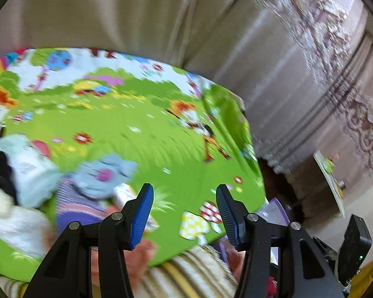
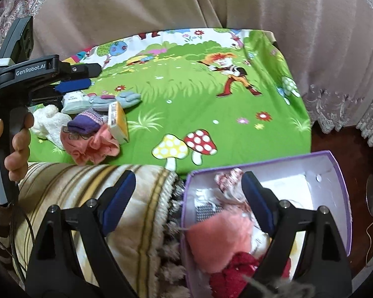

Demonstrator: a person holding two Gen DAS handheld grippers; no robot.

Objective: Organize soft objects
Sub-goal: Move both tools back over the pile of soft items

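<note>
Both grippers are gaping, gripping nothing: the left gripper [image 1: 184, 213] is hovering near the heap of socks [image 2: 92, 121] on the cartoon sheet [image 2: 186, 104], the right gripper [image 2: 189, 196] above the purple box [image 2: 335, 173] (already holding soft pieces).

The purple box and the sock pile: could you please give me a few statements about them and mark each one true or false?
1. The purple box already holds soft items, among them a fluffy pink piece. True.
2. The right gripper is shut on a sock. False: its jaws stand wide apart with nothing between them.
3. The unsorted pile lies on the green cartoon sheet. True.
4. The left gripper grips the grey-blue sock. False: it is open, and the sock lies to its left.
5. A small yellow carton sits at the pile's edge. True.
</note>
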